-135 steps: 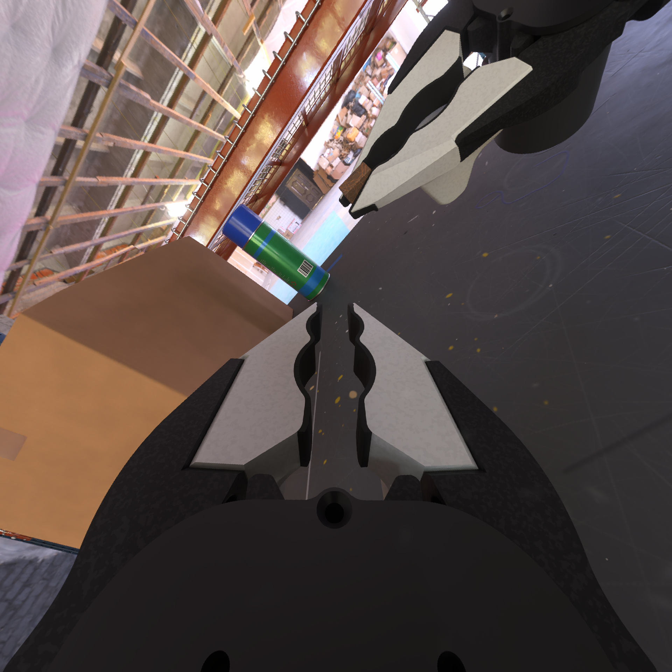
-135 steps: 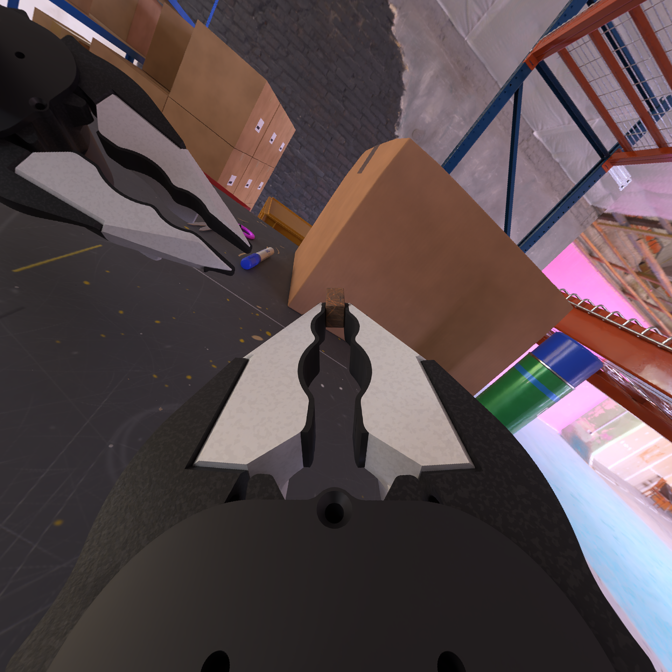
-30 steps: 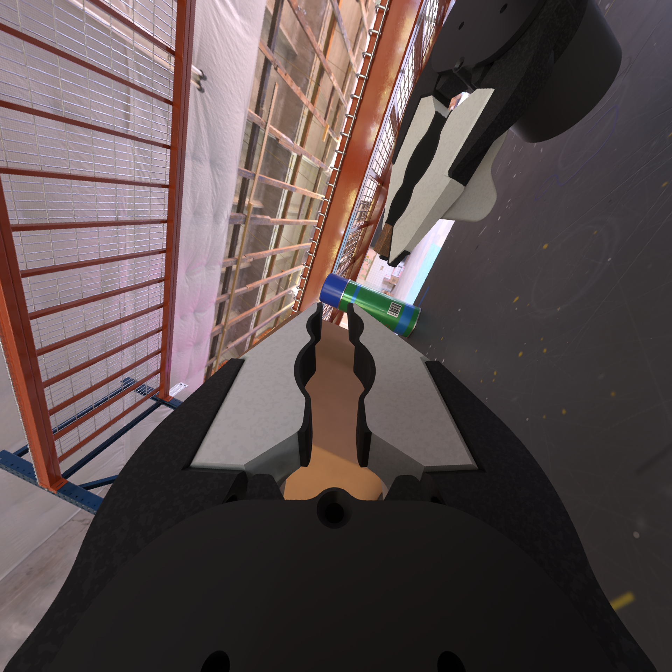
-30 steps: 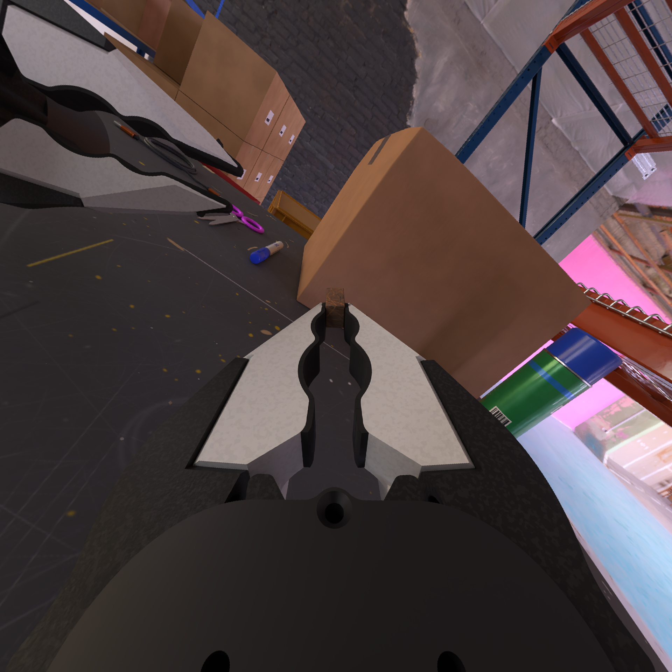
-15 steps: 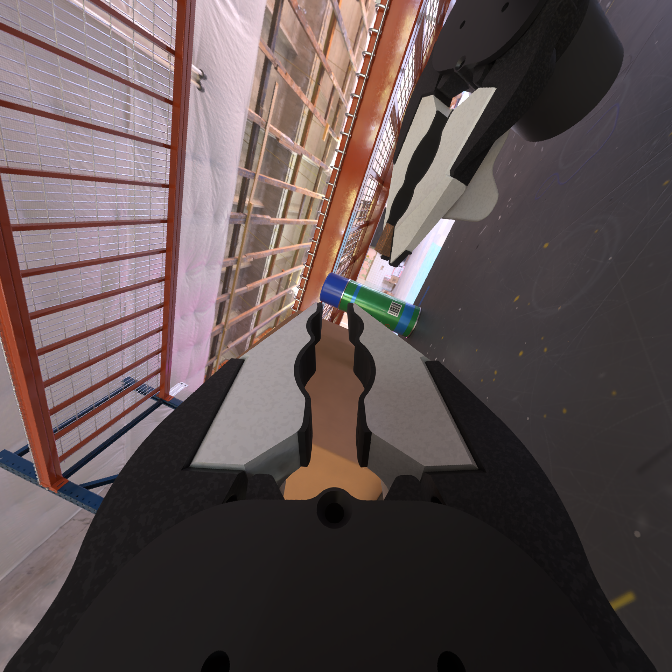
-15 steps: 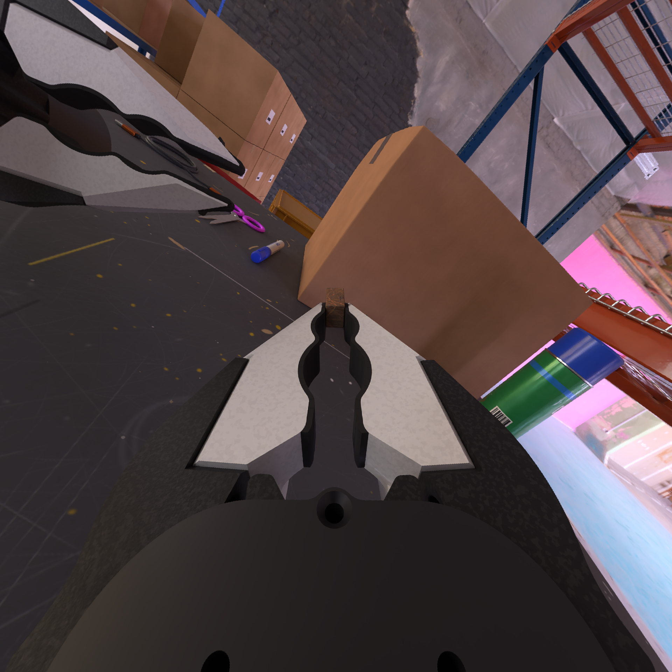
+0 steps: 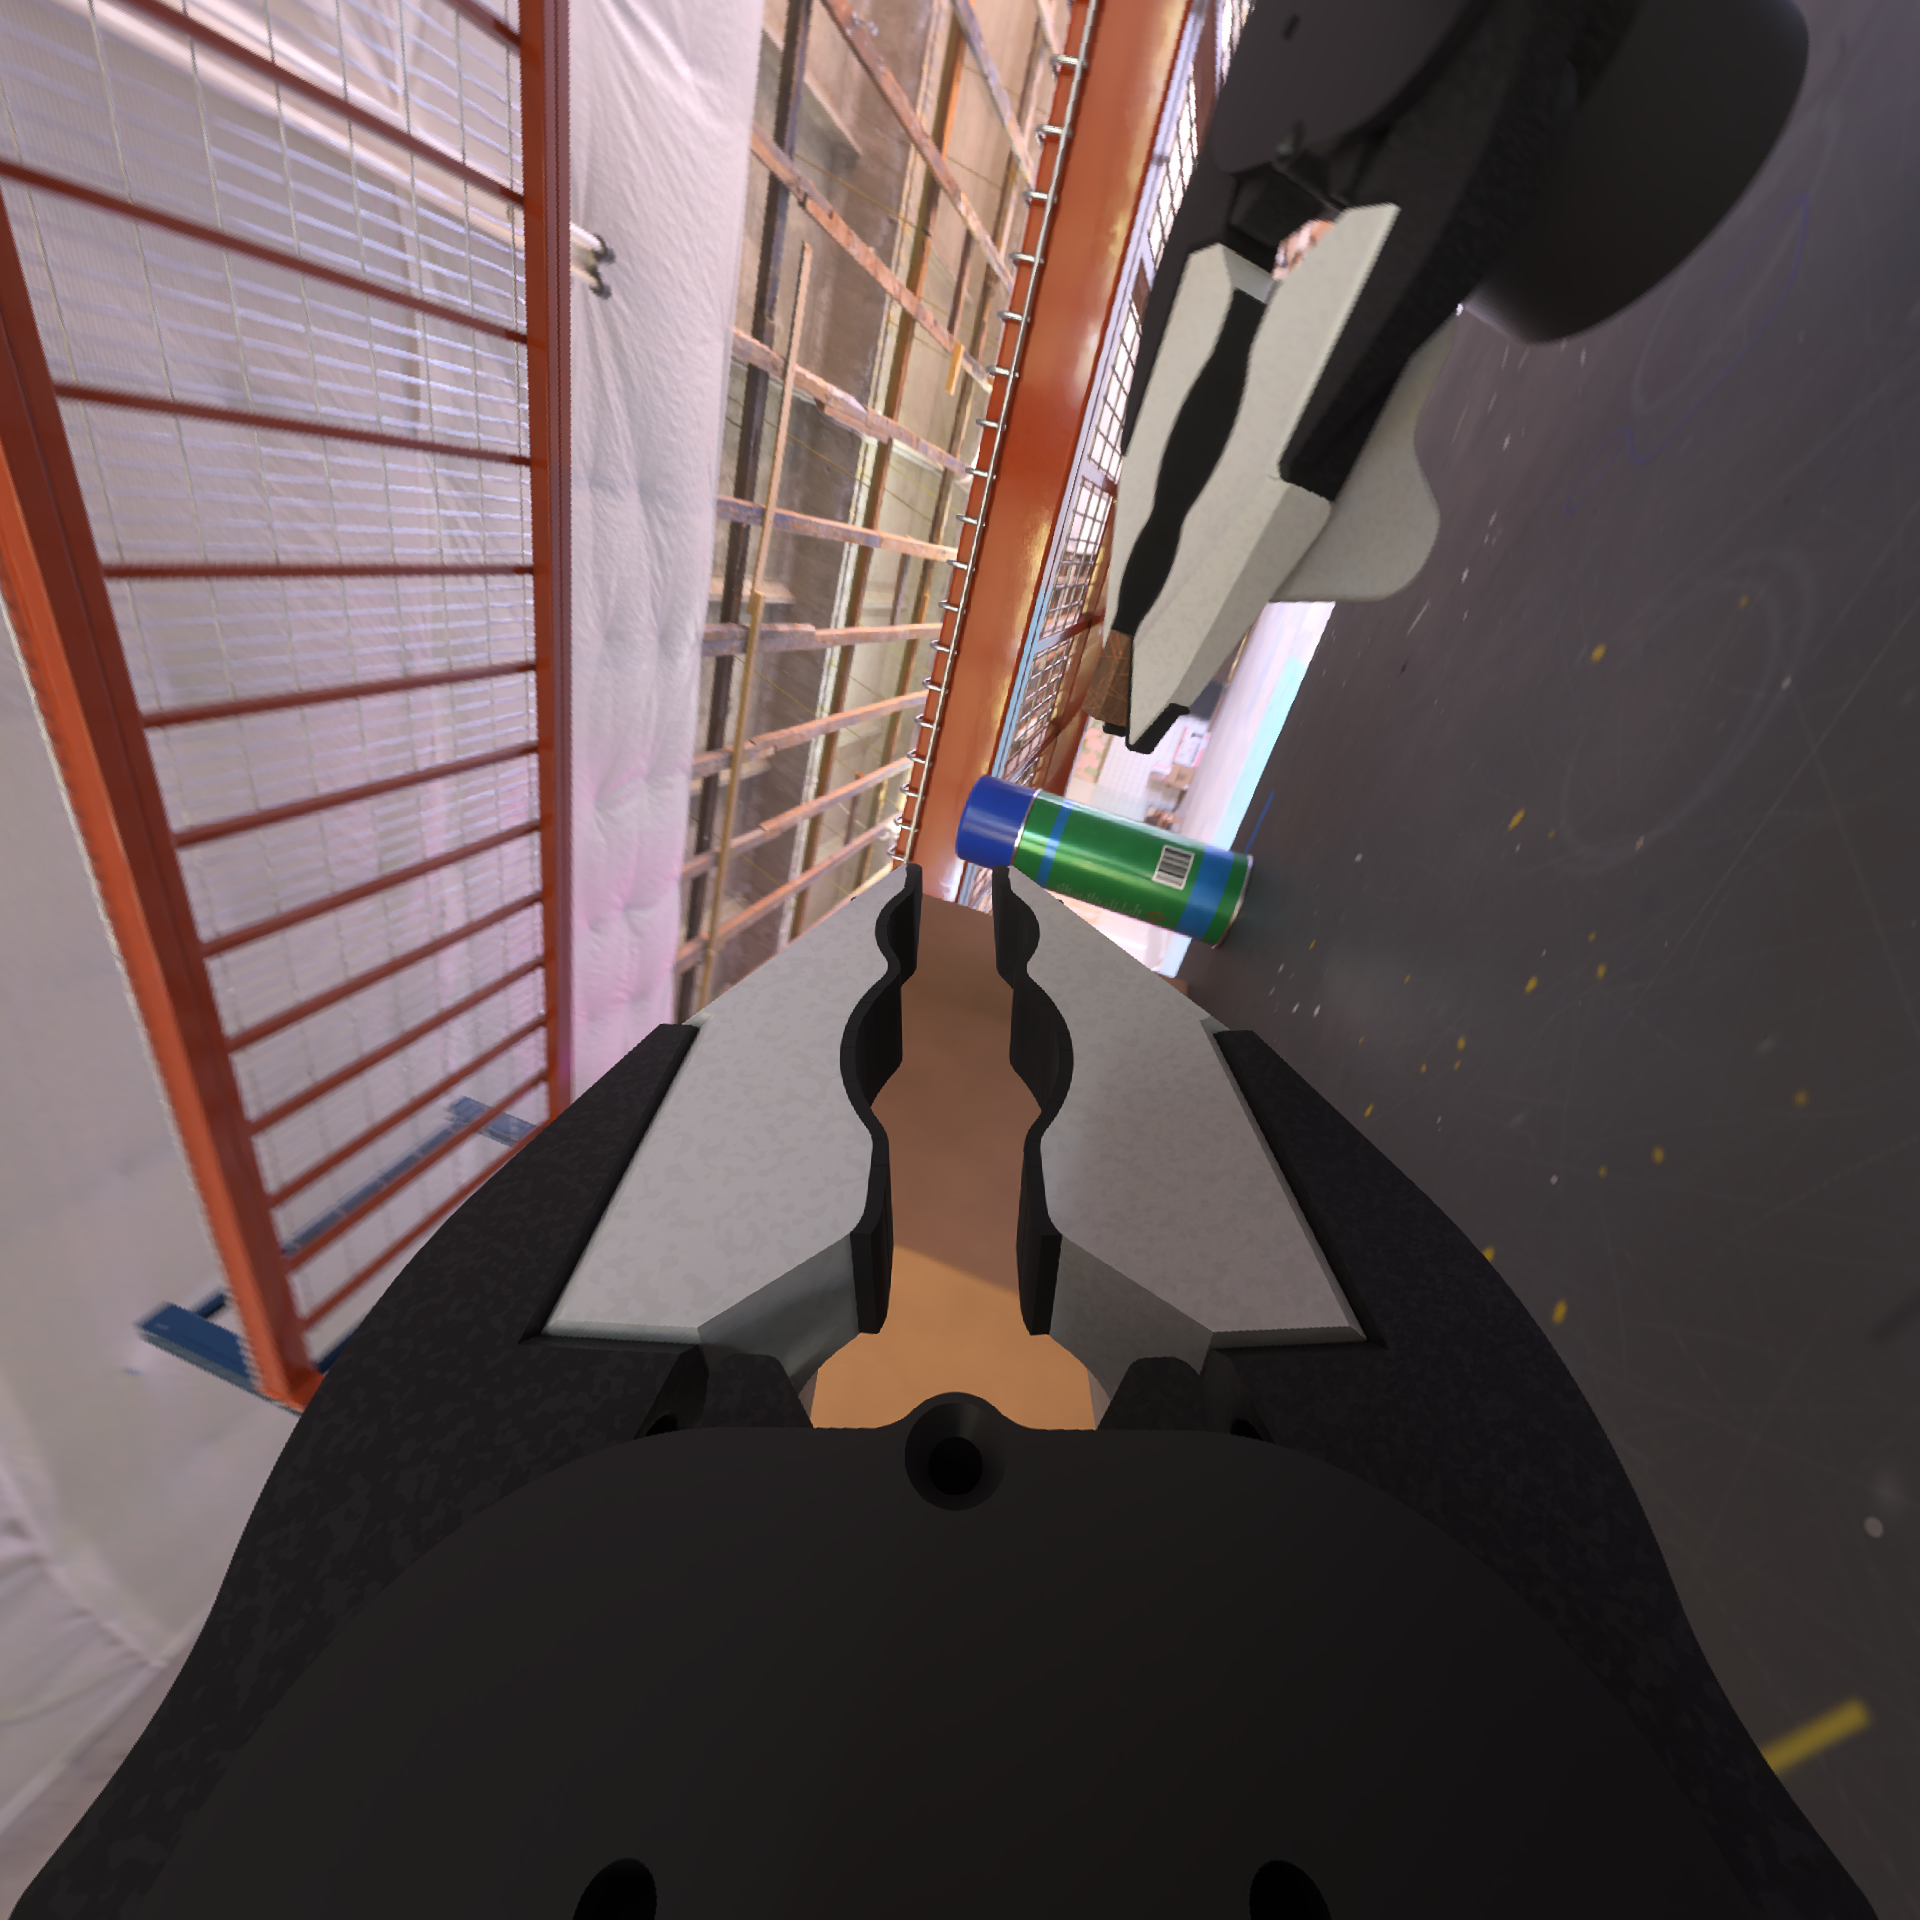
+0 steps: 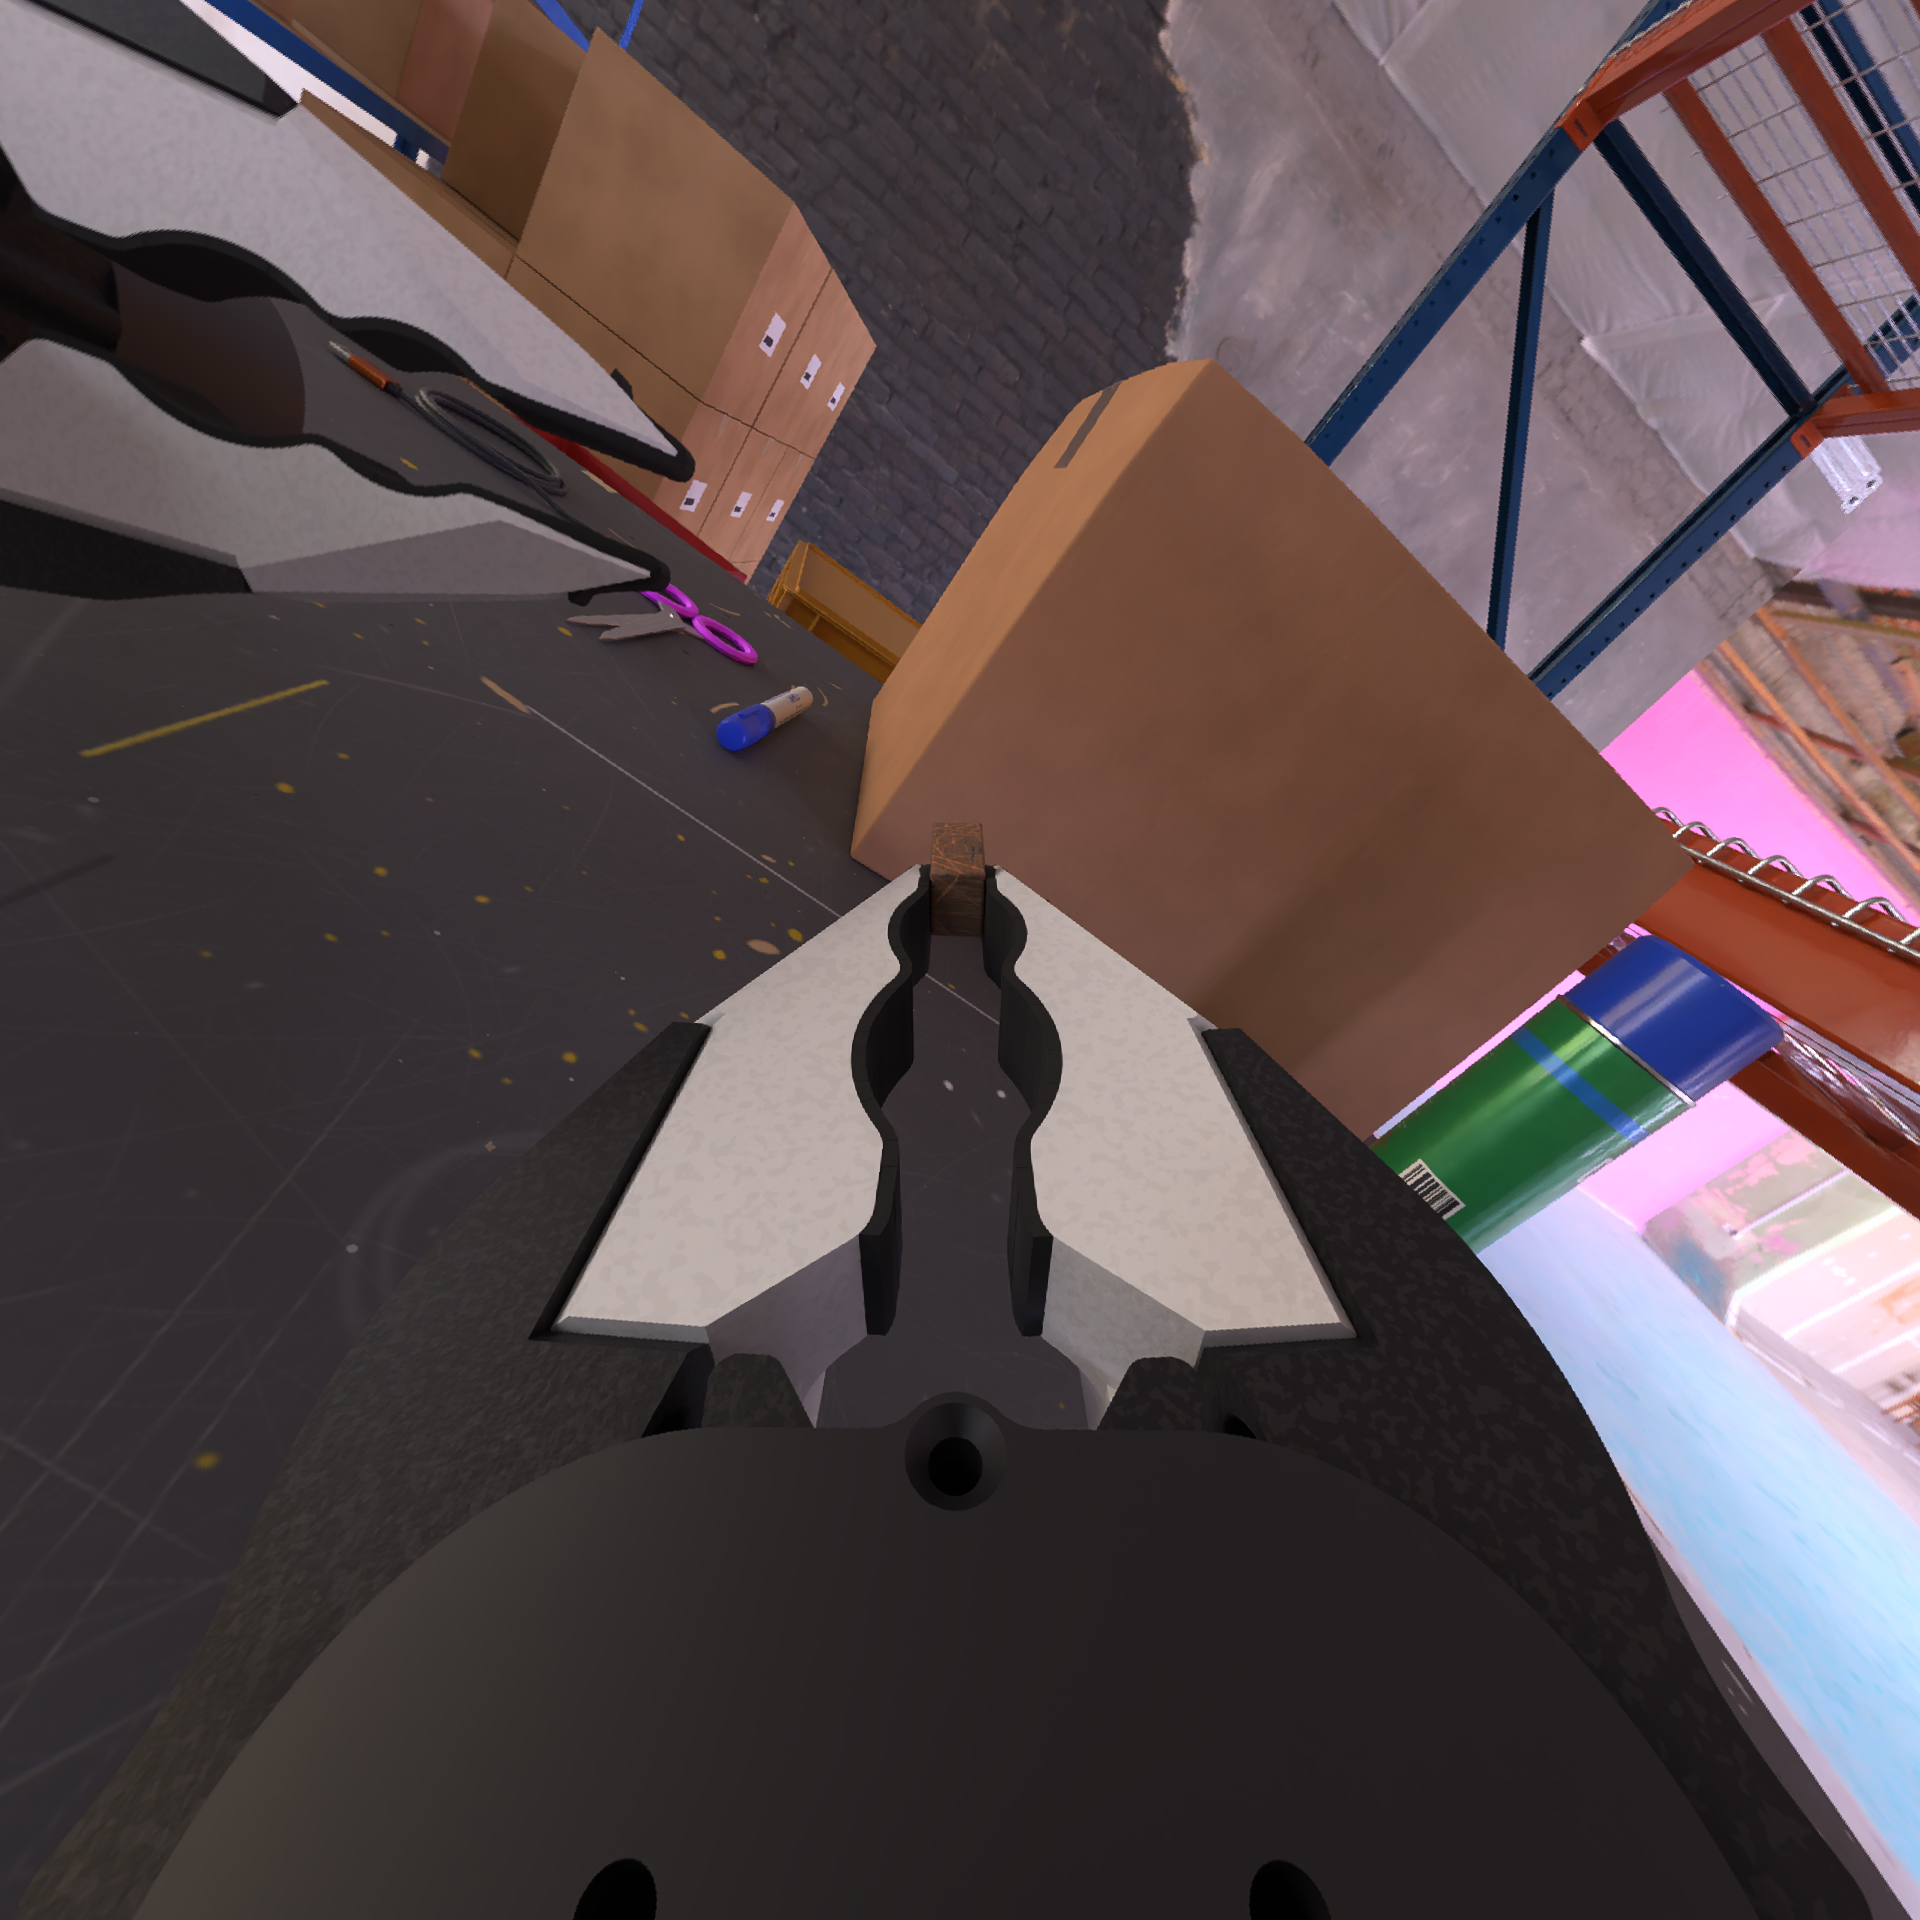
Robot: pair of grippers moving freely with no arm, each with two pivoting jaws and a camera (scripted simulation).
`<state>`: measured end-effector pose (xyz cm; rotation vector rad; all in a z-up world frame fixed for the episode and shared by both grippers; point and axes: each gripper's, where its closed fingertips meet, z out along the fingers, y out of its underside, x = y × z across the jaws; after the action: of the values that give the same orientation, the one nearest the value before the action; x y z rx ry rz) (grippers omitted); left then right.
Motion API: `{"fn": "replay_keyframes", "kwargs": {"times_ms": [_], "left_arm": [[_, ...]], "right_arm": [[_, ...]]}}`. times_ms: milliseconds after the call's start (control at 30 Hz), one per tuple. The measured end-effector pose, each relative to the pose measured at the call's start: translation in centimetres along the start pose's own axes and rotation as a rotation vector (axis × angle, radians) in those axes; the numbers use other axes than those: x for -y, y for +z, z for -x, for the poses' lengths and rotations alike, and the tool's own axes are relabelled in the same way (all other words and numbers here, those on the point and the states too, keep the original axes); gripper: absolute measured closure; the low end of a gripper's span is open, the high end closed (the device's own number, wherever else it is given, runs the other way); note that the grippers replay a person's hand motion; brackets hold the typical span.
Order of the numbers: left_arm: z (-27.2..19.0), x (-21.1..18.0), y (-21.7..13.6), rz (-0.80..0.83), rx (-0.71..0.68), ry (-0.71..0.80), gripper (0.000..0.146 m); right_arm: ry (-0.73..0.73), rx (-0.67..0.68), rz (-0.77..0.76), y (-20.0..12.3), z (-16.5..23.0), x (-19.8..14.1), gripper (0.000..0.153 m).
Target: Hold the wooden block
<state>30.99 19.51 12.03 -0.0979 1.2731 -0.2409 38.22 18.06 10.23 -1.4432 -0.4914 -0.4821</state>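
Note:
The wooden block [image 8: 957, 883] is a small brown cube pinched between the tips of my right gripper [image 8: 957, 878], which is shut on it and holds it above the dark table [image 8: 312, 935]. In the left wrist view the right gripper [image 7: 1127, 717] hangs at the upper right with the block [image 7: 1115, 675] at its tip. My left gripper [image 7: 956, 883] is empty, its fingers a narrow gap apart, above the cardboard box [image 7: 956, 1091]. It also shows at the upper left of the right wrist view [image 8: 665, 514].
A big cardboard box [image 8: 1247, 779] stands just beyond the block. A green spray can with a blue cap [image 8: 1558, 1101] [image 7: 1112, 868] stands near the table edge. Purple scissors [image 8: 696, 623] and a blue marker [image 8: 764, 717] lie farther off. Stacked cartons [image 8: 675, 239] stand behind.
Since 4.5 s ago my left gripper has swung over the cardboard box. In the last second almost nothing moved. The right gripper has kept the block.

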Motion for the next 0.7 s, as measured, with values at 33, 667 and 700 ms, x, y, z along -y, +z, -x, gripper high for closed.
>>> {"fn": "replay_keyframes", "kwargs": {"times_ms": [33,667,700], "left_arm": [[-0.1,0.1,0.0,0.004,0.001,0.04,0.133],[-1.8,2.3,-0.1,-0.046,-0.017,0.298,0.133],[-1.9,2.3,-0.1,-0.047,-0.017,0.299,0.133]], "right_arm": [[0.0,0.0,0.0,0.0,0.0,0.0,0.144],[-0.001,0.002,0.0,0.0,0.0,0.0,0.144],[-0.001,0.002,0.001,0.0,0.0,0.0,0.144]]}}
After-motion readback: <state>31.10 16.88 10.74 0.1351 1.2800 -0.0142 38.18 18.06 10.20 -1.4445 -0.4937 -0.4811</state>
